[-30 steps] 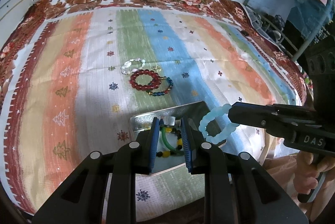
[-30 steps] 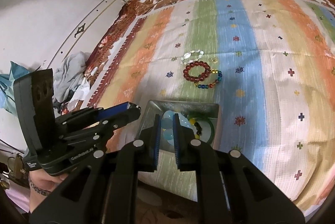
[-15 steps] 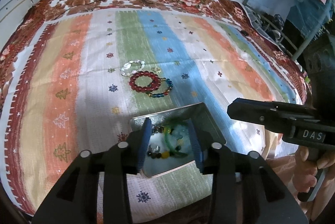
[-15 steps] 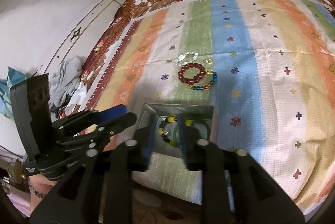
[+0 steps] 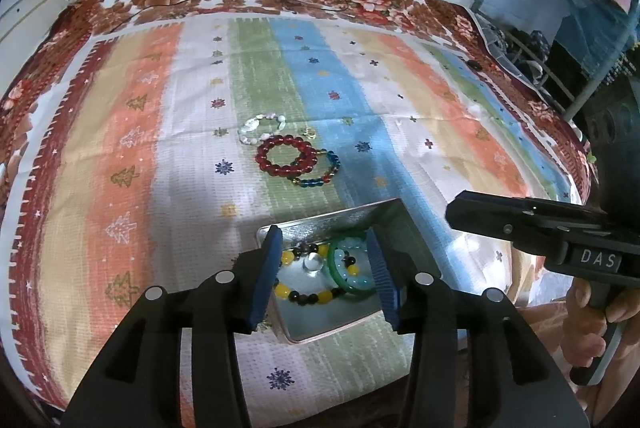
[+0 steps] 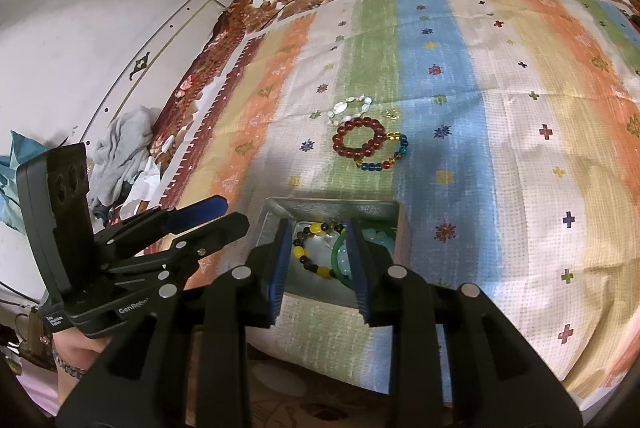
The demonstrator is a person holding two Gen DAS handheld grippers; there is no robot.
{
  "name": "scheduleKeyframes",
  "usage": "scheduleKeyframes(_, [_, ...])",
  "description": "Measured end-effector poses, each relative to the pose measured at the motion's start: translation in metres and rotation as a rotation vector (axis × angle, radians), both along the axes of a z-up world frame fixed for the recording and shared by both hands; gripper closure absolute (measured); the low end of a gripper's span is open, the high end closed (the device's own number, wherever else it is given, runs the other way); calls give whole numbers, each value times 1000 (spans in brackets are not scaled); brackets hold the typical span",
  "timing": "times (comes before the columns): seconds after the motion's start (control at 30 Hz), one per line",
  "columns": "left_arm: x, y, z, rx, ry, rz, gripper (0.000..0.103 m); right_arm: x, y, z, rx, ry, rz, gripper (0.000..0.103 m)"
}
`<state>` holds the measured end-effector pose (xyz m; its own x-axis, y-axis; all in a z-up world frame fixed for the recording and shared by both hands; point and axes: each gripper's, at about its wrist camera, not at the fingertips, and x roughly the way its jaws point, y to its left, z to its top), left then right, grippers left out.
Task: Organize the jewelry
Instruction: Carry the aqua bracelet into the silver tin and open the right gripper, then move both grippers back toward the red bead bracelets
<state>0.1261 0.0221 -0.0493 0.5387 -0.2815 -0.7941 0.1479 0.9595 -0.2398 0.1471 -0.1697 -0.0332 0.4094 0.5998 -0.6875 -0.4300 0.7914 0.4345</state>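
Rt gripper (image 5: 460, 214) marked "DAS", left gripper (image 6: 230, 214) marked "GenRobot"

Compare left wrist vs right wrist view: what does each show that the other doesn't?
Only the left wrist view: a blue metal rack with clutter at the far right, and the right gripper seen side-on.

Only the right wrist view: a grey cloth heap on the floor by the wall, and the left gripper from the side.

Both: the striped cloth, metal tin holding bracelets, and outside it the red bead bracelet, blue bead bracelet and white bead bracelet.
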Motion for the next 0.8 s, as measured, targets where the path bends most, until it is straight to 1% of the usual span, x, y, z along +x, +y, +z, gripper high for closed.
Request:
scheduleKeyframes(0.13, [7,5,-3,2,10,17,59,9,-3,-2,11,19,-16,71])
scheduleKeyframes(0.23, [16,7,-6,12,21,26,58,15,-3,-1,15,22,-7,65])
scheduleKeyframes(0.27, [20,7,-7,19,26,29,58,17,-3,-1,14,24,-7,65])
scheduleKeyframes(0.43, [44,17,-19,57,51,56,57,38,-5,-8,-1,53,-25,65])
scheduleKeyframes(0.6, [57,27,-25,60,69,64,56,57,-3,-20,-25,89,-33,65])
scheduleKeyframes(0.7, [66,30,-30,78,73,70,55,67,1,-24,-44,101,-27,65])
scheduleKeyframes(0.8, [74,32,-31,89,57,89,55,73,2,-27,-50,110,-22,65])
